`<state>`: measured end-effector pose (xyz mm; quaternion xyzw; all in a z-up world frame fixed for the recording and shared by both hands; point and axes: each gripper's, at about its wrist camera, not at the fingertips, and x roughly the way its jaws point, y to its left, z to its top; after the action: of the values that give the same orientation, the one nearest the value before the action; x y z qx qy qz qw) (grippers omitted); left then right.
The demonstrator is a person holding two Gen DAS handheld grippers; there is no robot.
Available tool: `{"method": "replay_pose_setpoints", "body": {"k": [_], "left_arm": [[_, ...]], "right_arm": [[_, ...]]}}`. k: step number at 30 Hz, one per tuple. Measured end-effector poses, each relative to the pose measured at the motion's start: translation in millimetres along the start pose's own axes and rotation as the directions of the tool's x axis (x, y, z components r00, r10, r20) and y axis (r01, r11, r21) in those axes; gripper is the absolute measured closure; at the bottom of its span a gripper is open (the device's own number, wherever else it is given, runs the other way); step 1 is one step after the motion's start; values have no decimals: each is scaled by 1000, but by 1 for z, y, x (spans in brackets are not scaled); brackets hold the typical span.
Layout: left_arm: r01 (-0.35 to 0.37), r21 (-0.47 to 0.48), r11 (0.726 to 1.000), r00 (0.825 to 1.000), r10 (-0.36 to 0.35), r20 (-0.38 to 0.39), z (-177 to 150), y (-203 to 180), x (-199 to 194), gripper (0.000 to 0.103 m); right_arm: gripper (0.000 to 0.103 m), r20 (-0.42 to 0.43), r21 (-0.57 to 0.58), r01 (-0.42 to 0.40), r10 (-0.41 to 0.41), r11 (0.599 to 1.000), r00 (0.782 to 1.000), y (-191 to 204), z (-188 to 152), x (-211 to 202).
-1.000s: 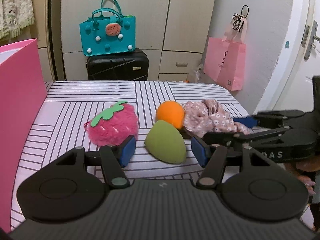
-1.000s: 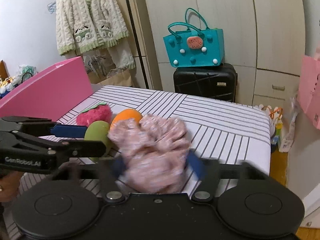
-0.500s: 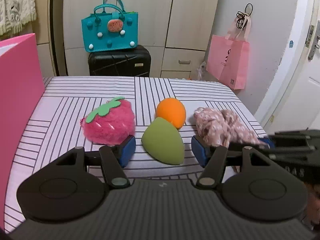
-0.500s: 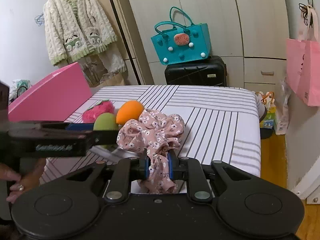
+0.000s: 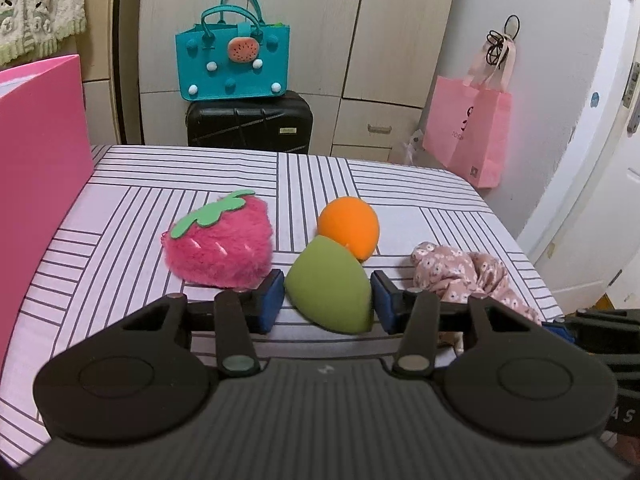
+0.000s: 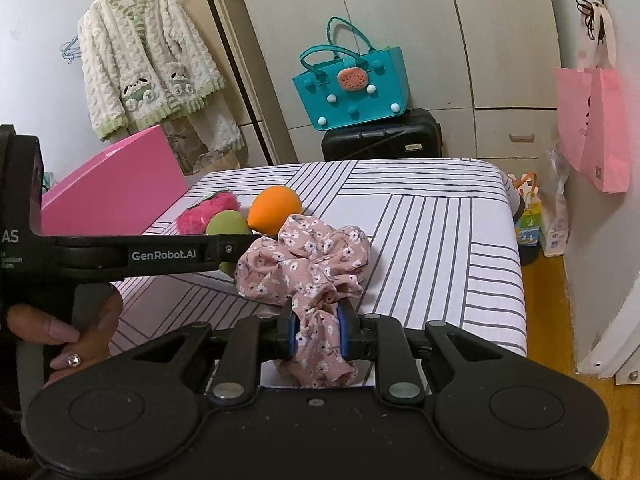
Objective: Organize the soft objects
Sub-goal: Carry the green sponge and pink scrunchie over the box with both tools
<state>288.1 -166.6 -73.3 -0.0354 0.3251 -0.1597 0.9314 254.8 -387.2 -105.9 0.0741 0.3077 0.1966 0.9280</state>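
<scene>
In the left wrist view, the left gripper stands open at the centre of the frame, its blue pads on either side of the green teardrop sponge and very close to it, though I cannot tell whether they touch. The orange sponge sits just behind, touching the green one, and the pink strawberry plush lies just left of the left pad. The risk here, as I judge it, is that closing on a rounded, springy sponge squeezes it forward out of the pads, knocking the orange sponge so it rolls along the striped cloth surface; the left pad could also snag the plush's fur. The pink box stands at the left edge. In the right wrist view, the right gripper at lower centre is clamped on a narrow fold of the floral pink scrunchie, whose bulk bunches up ahead of the pads while a loop hangs below them. Held by so little fabric, it may slip free on a quick move, or the loose ruffles may drag across the left gripper's arm, which crosses the left of the frame just beside them.
</scene>
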Motion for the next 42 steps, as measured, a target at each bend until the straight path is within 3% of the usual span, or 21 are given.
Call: {"method": "replay_pose_setpoints", "body": {"k": [5, 19, 26, 36, 42], "left_arm": [[13, 5, 1000, 1000, -13, -5, -1, 0, -5, 62], [51, 8, 999, 998, -51, -33, -7, 6, -41, 62], [61, 3, 998, 998, -61, 3, -11, 16, -60, 62], [64, -4, 998, 998, -64, -28, -13, 28, -70, 62], [92, 50, 995, 994, -89, -65, -8, 30, -84, 62]], "right_arm": [[80, -2, -11, 25, -25, 1000, 1000, 6, 0, -1], [80, -21, -33, 56, -57, 998, 998, 29, 2, -7], [80, -31, -36, 76, -77, 996, 997, 37, 3, -7], [80, -42, -39, 83, -84, 996, 996, 45, 7, -10], [80, -50, -105, 64, -69, 992, 996, 62, 14, -22]]}}
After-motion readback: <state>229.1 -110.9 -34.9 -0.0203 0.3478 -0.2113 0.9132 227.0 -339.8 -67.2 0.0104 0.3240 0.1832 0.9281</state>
